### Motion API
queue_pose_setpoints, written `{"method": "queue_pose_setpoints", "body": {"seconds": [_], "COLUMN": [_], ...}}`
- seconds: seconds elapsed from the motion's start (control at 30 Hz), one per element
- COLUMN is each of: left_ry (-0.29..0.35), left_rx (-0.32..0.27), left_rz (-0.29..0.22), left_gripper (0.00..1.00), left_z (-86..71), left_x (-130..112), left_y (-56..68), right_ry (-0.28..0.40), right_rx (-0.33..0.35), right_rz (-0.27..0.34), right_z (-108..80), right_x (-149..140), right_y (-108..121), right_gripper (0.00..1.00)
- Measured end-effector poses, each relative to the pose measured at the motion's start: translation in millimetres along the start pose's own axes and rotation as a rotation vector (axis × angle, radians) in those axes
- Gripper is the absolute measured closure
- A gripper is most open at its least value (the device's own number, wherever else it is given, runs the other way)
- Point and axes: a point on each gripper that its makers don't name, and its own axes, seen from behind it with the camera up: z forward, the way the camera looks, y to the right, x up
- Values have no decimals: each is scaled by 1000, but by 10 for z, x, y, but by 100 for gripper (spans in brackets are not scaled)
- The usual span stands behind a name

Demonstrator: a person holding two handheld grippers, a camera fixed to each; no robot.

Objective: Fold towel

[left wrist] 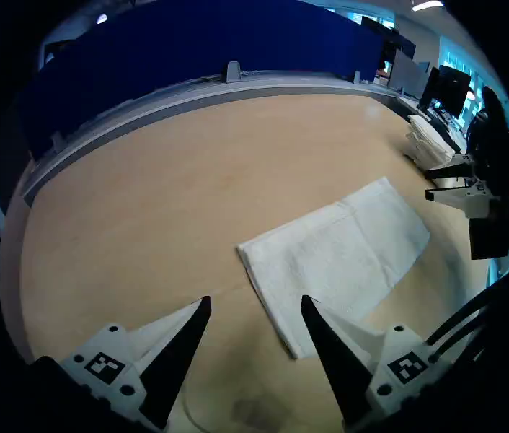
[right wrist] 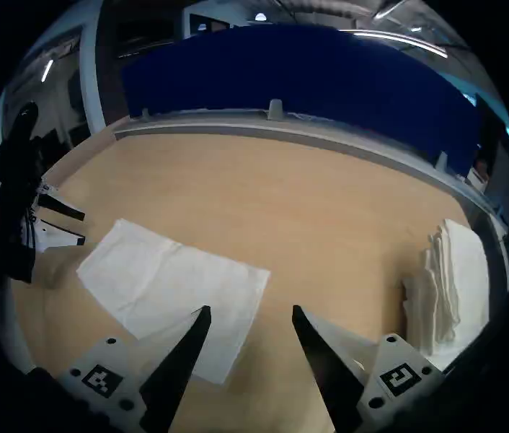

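A white towel [left wrist: 341, 252] lies flat on the wooden table [left wrist: 182, 187], folded into a long rectangle. In the left gripper view my left gripper [left wrist: 256, 307] is open just above the table, its right finger over the towel's near corner, nothing held. In the right gripper view the same towel [right wrist: 175, 289] spreads at the lower left, and my right gripper [right wrist: 249, 317] hovers open over its near right edge. The right gripper [left wrist: 456, 184] also appears far right in the left gripper view, and the left gripper [right wrist: 63, 224] at the far left of the right gripper view.
A stack of folded white towels [right wrist: 449, 289] sits at the table's right edge, seen also as the stack [left wrist: 427, 141] in the left gripper view. A blue divider [left wrist: 182, 50] runs along the table's far edge. Monitors [left wrist: 445, 86] stand beyond.
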Motion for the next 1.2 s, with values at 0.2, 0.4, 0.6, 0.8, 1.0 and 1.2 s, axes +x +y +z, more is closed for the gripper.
{"method": "queue_pose_setpoints", "body": {"seconds": [0.2, 0.4, 0.6, 0.8, 1.0, 1.2], "left_ry": [3, 2, -3, -3, -4, -4], "left_rx": [8, 19, 26, 39, 56, 79], "left_rz": [-29, -52, -65, -91, -113, -142], "left_gripper": [8, 8, 8, 8, 8, 8], "left_z": [-160, -306, -405, -469, -578, -709], "left_x": [-139, -329, -488, -579, -694, -836], "left_y": [39, 64, 83, 87, 102, 123], "right_ry": [-7, -16, -24, -37, -57, -101], "right_rx": [4, -2, 5, 24, 62, 116], "right_rz": [-8, 2, -2, -36, -80, -148], "right_z": [-83, -197, -332, -369, -334, -306], "right_x": [-102, -244, -366, -443, -544, -693], "right_y": [-36, -40, -68, -102, -204, -314], "right_gripper": [13, 13, 13, 13, 13, 13]}}
